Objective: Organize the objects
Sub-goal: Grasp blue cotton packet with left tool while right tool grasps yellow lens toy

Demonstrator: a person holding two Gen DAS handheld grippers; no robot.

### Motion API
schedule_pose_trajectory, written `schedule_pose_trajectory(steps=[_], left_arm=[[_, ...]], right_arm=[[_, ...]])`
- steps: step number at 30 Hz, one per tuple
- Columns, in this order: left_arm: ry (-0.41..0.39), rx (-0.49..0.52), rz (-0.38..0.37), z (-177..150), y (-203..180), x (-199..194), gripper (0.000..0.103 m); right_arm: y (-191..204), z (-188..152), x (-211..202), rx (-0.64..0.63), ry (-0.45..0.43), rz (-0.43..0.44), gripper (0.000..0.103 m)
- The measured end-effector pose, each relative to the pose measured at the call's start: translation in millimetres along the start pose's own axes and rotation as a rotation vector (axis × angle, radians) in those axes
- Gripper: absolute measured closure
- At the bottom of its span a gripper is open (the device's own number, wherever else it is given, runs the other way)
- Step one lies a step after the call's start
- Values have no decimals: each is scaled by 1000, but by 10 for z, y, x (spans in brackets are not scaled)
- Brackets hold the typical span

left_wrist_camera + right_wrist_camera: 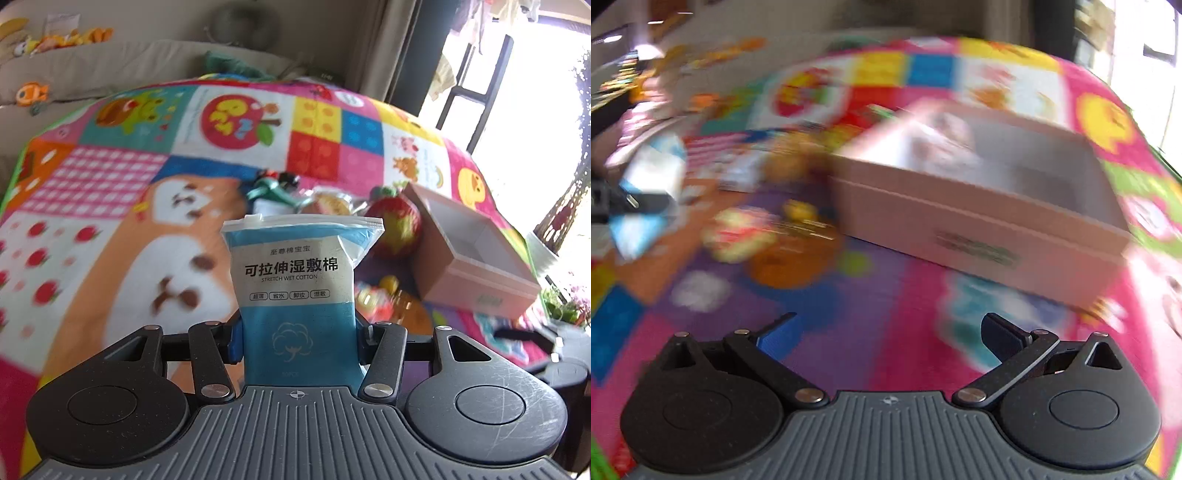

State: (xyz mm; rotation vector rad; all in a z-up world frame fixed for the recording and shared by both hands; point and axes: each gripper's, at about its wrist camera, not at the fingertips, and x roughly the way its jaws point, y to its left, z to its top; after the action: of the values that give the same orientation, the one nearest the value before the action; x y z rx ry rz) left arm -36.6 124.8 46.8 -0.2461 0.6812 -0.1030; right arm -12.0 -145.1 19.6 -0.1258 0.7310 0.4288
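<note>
Cotton pads in a blue and white pouch stand upright at the centre of the left wrist view, and we have the left gripper clamped on the pouch's lower part, one pad pressing each side edge. The pouch looks light and soft, a thin plastic bag that gives under pressure, so we judge a grip low on the filled body holds better than one on the flat sealed strip at the top, which could slip or crumple. To the right of the frame the pink box sits open on the colourful play mat, with a red apple-like toy just left of it. In the blurred right wrist view our right gripper has its jaws spread wide with nothing between them, above the mat and below the box in the frame. We judge the box the likely place for the pouch.
</note>
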Motion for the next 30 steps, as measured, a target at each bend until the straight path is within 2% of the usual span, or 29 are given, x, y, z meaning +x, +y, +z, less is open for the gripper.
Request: schedule_pose_trajectory(steps=[4,7,10,13,14,16,20,24,27,30], left_arm=[[-21,-11,53,-86,186,-143,46],[-36,-44,48,-113,298,-209,46],[-43,-62,33,-139,355,-223,46],[-41,-71,24,-152,371,-188,46],[-40,-71,23,-157,364,-177,46],[-35,-59,16,-171,320,-174,46],[-4,2,-15,-235,137,-169,46],[39,71,-76,-267,-157,-155,46],[35,112,-163,-144,-495,-158,46],[-26,189,-234,176,-1007,-97,46]], right_arm=[[489,235,156,-89,-47,75,0],[655,423,413,-32,-4,83,11],[759,521,612,55,29,56,14],[838,550,754,82,34,29,15],[867,543,772,64,24,8,18],[901,519,748,2,30,-37,41],[694,418,472,-18,76,9,41],[420,209,-95,-52,68,24,41],[170,132,-645,-65,3,3,41],[-94,141,-1144,-55,-100,-48,41]])
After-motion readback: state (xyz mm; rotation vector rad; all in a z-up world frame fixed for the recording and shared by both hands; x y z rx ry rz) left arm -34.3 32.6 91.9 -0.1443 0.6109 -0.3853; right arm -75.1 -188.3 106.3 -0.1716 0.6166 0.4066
